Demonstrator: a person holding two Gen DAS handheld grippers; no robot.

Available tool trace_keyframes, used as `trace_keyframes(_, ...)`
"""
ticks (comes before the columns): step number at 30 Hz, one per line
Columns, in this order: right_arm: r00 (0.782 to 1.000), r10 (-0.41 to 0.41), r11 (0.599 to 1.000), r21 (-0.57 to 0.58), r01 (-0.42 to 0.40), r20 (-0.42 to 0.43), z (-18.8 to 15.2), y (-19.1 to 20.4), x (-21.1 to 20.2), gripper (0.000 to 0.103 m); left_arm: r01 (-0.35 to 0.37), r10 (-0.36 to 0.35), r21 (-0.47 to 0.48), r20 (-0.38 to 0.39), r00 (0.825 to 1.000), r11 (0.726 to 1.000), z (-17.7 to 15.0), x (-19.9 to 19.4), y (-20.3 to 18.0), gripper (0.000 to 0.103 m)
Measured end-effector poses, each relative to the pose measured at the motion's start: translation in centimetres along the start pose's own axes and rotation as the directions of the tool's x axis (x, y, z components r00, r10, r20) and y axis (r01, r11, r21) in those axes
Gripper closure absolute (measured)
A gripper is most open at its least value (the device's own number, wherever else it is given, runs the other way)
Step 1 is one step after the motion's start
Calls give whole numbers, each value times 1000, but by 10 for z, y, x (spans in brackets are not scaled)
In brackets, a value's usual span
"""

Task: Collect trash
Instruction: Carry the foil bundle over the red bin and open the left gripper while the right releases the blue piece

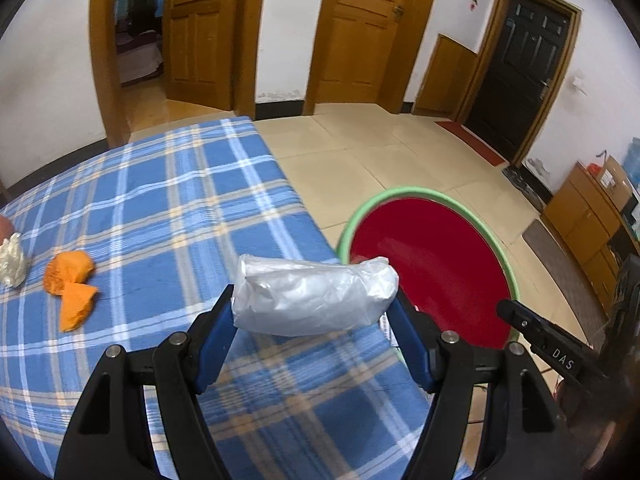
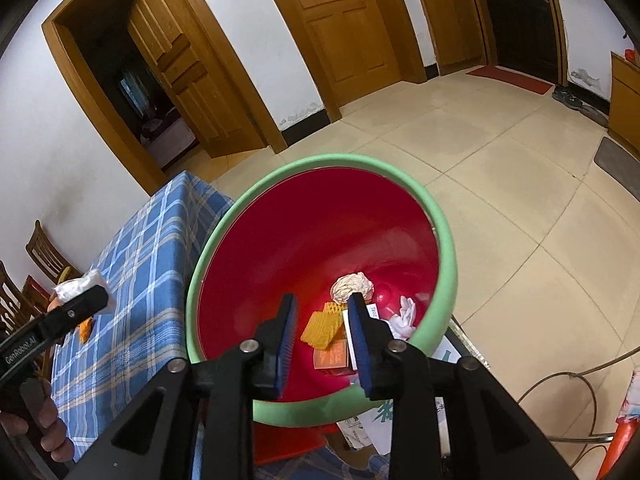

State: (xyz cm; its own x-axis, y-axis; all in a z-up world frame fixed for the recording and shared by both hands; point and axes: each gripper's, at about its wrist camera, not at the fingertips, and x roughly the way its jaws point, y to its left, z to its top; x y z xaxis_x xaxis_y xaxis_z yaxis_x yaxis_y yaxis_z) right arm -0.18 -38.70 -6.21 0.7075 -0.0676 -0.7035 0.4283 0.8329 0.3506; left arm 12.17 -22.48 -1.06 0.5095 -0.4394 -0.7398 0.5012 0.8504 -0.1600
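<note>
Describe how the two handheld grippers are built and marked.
Both match. The left gripper and right gripper have black angular linkage arms with triangular cut-outs, silver round pivot pins and blue ribbed pads on the fingers. Seen from the side, one finger reads "DAS" in white, the other "GenRobot.AI". A hand grips the left one; no sleeve shows.

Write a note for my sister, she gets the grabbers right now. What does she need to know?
Left gripper: shut on the white plastic packet, above the table's edge by the bin.
Right gripper: open, nothing between its jaws, over the bin.
Done: crumpled paper, yellow pieces and a small box lie inside.
Left: drop the packet in, then fetch the orange peels and the white wad from the checked tablecloth.
</note>
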Motion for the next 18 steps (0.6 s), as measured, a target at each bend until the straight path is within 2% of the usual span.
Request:
trace_keyframes(7, 1000, -16, 1000, 15, 15, 22, -1, -10, -11, 64, 44, -42, 51, -43, 998, 998, -4, 17, -27, 30)
trace_keyframes(18, 998, -49, 996, 73, 47, 27, -8, -39, -23, 58, 88, -77, 114, -95, 992, 990, 0, 44, -65, 29)
